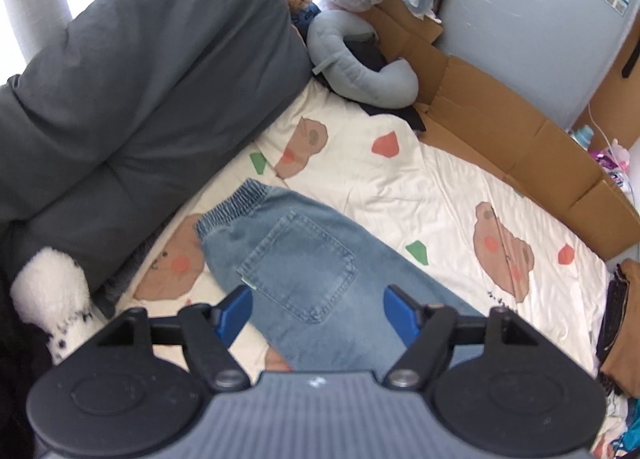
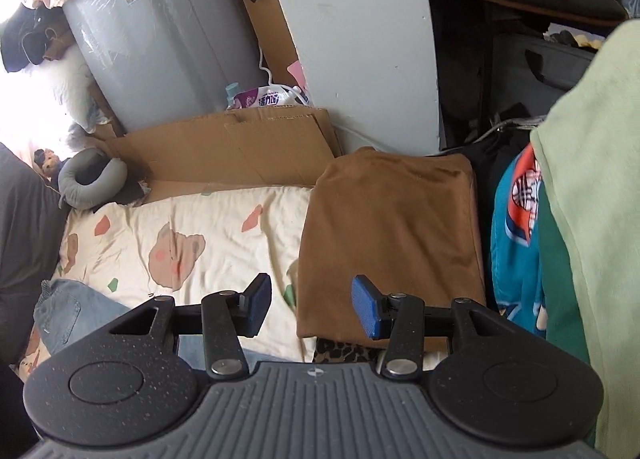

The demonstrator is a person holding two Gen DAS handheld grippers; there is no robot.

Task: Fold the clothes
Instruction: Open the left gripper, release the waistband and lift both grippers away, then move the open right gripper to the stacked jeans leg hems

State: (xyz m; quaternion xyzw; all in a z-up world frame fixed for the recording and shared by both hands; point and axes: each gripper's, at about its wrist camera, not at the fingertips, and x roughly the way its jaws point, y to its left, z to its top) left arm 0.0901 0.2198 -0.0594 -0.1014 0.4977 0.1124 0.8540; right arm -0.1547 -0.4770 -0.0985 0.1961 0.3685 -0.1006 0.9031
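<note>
Blue jeans (image 1: pixel 304 259) with an elastic waistband lie flat on the bear-print sheet (image 1: pixel 420 187), back pocket up. My left gripper (image 1: pixel 318 313) hovers open above them, its blue pads on either side of the pocket, holding nothing. In the right wrist view the jeans (image 2: pixel 64 315) show at the lower left. My right gripper (image 2: pixel 310 307) stands open over the sheet (image 2: pixel 208 235), beside a folded brown garment (image 2: pixel 384 243) that rests on a leopard-print piece (image 2: pixel 344 351). Nothing sits between its pads.
A dark grey duvet (image 1: pixel 132 91) fills the left. A grey neck pillow (image 1: pixel 360 63) and cardboard (image 1: pixel 500 127) line the far edge. A white plush toy (image 1: pixel 52 299) lies at the left. Blue and green clothes (image 2: pixel 520 251) hang at the right. A grey appliance (image 2: pixel 160 51) stands behind.
</note>
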